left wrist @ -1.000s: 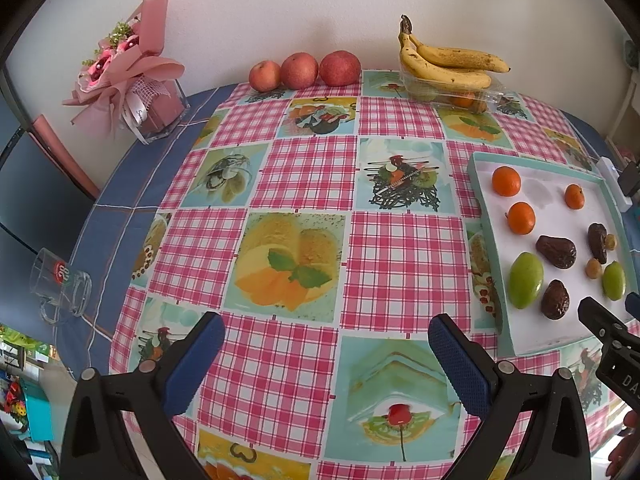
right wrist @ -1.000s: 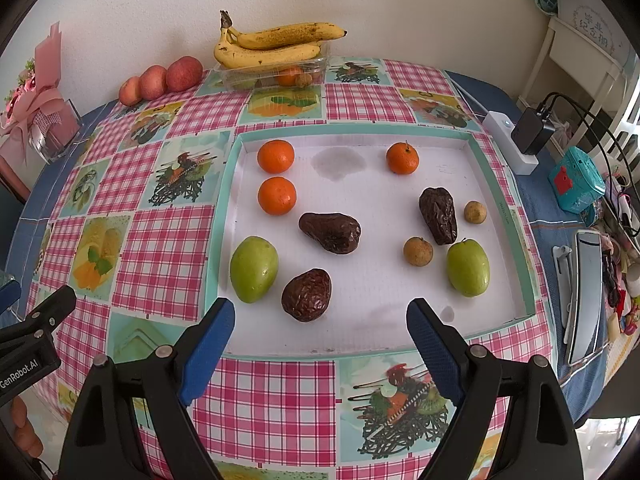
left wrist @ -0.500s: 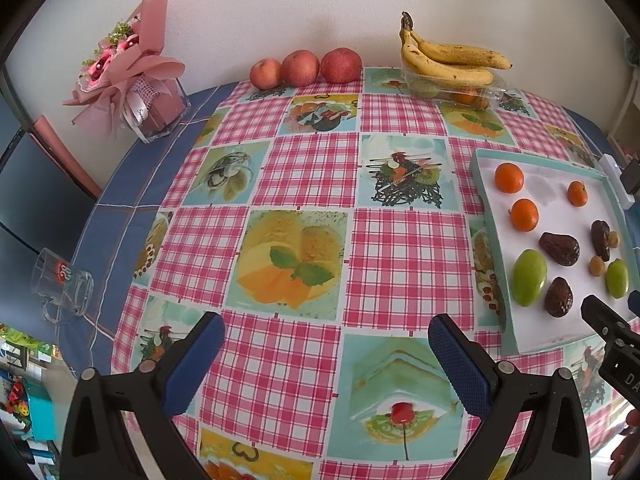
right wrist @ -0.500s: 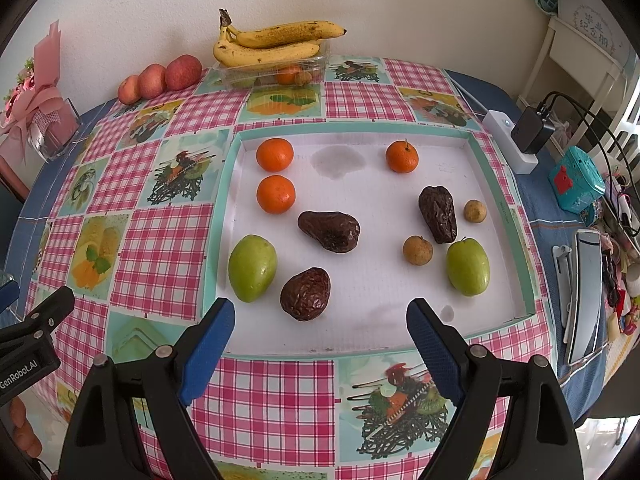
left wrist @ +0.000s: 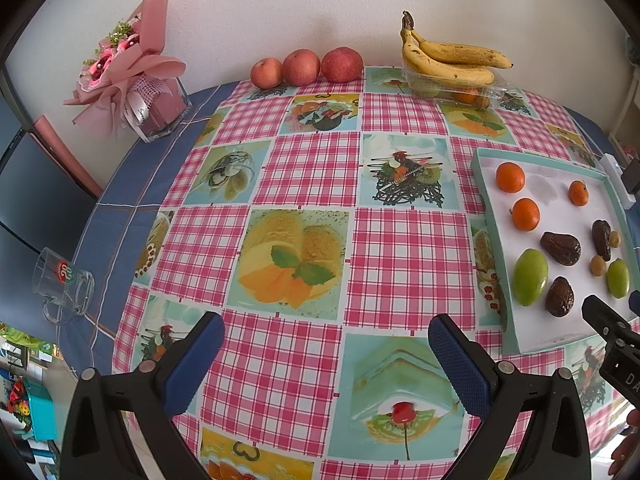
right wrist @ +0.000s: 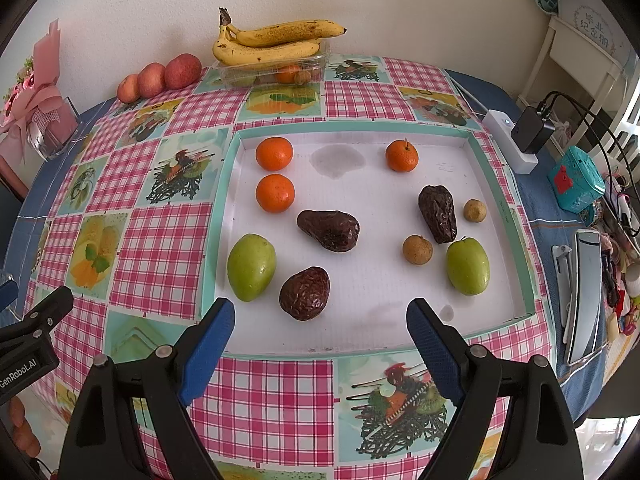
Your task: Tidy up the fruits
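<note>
Ten loose fruits lay scattered in the shallow white tray with a mint-green rim (right wrist: 224, 216) on the pink checked tablecloth (left wrist: 312, 168). You held both tools low at the near edge of the table, each with its blue-padded jaws spread wide and nothing between them.

Your right gripper (right wrist: 320, 332) faced the tray squarely, which suits reaching into it. Your left gripper (left wrist: 326, 348) faced bare cloth to the tray's left, with the tray at the right edge of its view.

Inside the tray, two round orange mandarins (right wrist: 274, 153) (right wrist: 275, 193) sat close together at the far left, and a third mandarin (right wrist: 401, 155) lay well apart at the far right. Three wrinkled dark-brown fruits (right wrist: 329, 229) (right wrist: 305, 293) (right wrist: 437, 213) were spread across the middle. One smooth green oval fruit (right wrist: 251, 266) lay at the near left, its twin (right wrist: 468, 265) at the near right. Two small tan round fruits (right wrist: 417, 249) (right wrist: 475, 210) sat either side of the rightmost brown one.

Like kinds were only partly gathered, so the sorting looked unfinished, though that was a judgement.

Against the far wall, three red apples (left wrist: 302, 66) stood in a row, and a bunch of spotted yellow bananas (right wrist: 272, 42) rested on a clear plastic punnet (right wrist: 272, 72) holding more fruit, seemingly stored out of the way.
</note>
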A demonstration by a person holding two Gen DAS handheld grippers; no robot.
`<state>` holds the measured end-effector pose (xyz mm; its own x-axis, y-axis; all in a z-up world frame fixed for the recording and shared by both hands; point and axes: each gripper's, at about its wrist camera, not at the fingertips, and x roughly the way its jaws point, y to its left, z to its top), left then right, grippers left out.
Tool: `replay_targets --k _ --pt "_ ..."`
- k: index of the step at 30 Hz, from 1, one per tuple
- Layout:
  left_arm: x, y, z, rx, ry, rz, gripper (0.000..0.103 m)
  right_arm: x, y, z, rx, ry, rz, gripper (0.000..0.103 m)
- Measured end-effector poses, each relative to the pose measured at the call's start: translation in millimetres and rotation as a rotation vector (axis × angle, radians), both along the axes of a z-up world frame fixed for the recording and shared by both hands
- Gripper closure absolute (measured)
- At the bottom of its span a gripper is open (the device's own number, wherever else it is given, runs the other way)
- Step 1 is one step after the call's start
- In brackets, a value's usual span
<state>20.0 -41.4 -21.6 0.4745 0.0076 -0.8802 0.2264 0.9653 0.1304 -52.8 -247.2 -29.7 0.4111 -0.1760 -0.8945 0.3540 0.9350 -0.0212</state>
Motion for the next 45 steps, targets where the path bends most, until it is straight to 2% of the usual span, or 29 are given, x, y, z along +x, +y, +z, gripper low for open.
replay_targets --k 45 --pt "-1.8 1.4 3.3 0.012 -0.008 0.009 0.000 -0.7 -2.0 -1.1 -0.004 0.007 0.004 0.015"
